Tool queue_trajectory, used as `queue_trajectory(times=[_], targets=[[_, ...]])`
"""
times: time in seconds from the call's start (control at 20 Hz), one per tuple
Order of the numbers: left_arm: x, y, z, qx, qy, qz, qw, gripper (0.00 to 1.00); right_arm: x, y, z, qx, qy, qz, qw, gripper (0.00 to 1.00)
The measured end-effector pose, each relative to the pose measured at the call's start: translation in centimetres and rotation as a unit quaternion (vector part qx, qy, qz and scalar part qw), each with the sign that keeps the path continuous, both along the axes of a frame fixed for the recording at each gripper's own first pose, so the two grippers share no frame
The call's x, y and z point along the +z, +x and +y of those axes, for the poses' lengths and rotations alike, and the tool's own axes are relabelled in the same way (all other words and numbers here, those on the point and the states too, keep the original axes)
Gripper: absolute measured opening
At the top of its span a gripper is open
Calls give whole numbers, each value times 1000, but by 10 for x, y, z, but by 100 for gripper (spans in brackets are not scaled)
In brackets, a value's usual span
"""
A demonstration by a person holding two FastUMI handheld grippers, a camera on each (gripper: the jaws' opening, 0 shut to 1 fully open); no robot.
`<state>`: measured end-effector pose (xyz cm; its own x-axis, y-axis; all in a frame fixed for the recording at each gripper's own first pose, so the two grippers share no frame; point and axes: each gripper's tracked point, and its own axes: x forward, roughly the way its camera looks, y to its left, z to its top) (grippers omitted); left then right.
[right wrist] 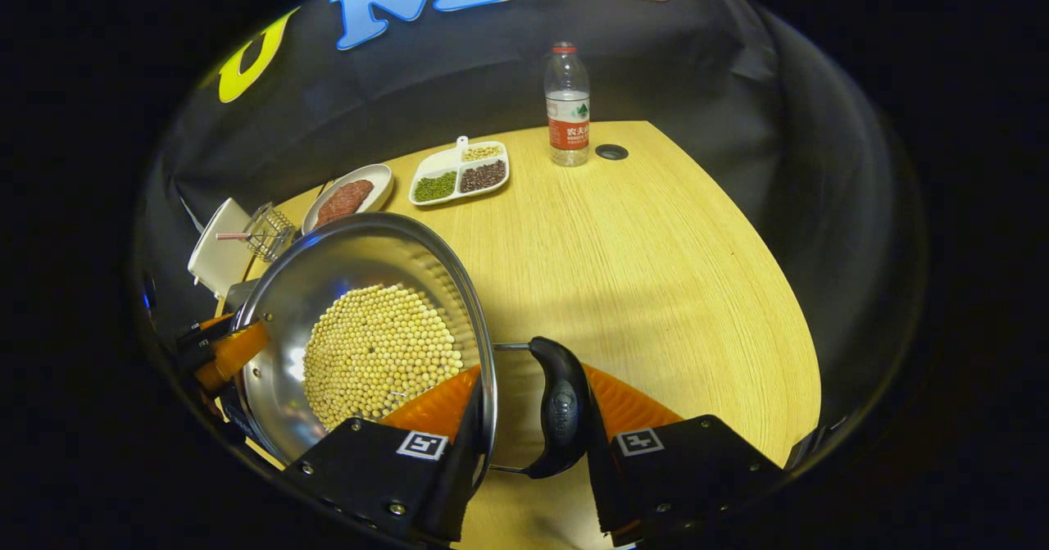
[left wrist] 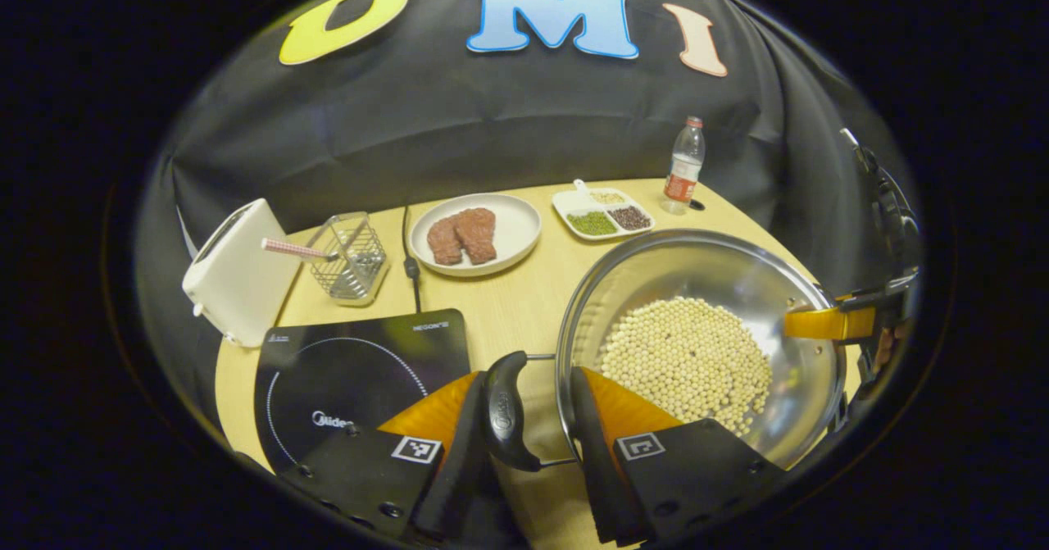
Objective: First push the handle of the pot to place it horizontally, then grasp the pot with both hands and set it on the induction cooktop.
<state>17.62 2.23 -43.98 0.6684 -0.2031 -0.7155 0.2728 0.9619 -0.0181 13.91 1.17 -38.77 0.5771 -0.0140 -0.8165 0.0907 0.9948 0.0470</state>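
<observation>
A steel pot [left wrist: 697, 271] holding soybeans [left wrist: 688, 361] sits to the right of the black induction cooktop [left wrist: 352, 370] in the left gripper view. My left gripper [left wrist: 529, 386] is shut across the pot's near black handle [left wrist: 504, 411] and rim, one finger outside the handle and one inside the wall. In the right gripper view the pot [right wrist: 352, 255] lies at the left, and my right gripper [right wrist: 533, 394] clamps the opposite handle [right wrist: 561, 411] and rim the same way. Each gripper also appears across the pot: the right gripper [left wrist: 828, 320] and the left gripper [right wrist: 229, 349].
Behind the cooktop stand a white toaster [left wrist: 233, 275], a wire basket [left wrist: 352, 255] and a power cable [left wrist: 410, 263]. Farther back are a plate of meat [left wrist: 475, 234], a divided dish of beans [left wrist: 602, 214] and a water bottle [left wrist: 684, 165]. Bare tabletop [right wrist: 656, 271] stretches right of the pot.
</observation>
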Motion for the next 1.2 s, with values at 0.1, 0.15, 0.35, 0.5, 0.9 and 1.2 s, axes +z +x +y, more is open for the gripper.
queue_trajectory(times=[0.1, 0.15, 0.35, 0.5, 0.9, 1.2], targets=[[12, -3, 12, 4, 0, -4, 1000, 63, 9, -2, 13, 4, 0, -5, 1000, 60], [18, -5, 20, 7, -2, -5, 1000, 63, 13, -2, 20, 6, 0, -7, 1000, 60], [34, -11, 50, 14, -2, -7, 1000, 60, 24, -5, 48, 14, 2, -10, 1000, 60], [41, -15, 75, 22, -4, -8, 1000, 63, 30, -8, 69, 23, 2, -10, 1000, 60], [49, -22, 135, 34, -9, -5, 999, 60, 36, -13, 123, 35, 2, -1, 999, 60], [48, -19, 178, 39, -8, -2, 999, 60, 33, -11, 161, 40, 5, 8, 999, 60]])
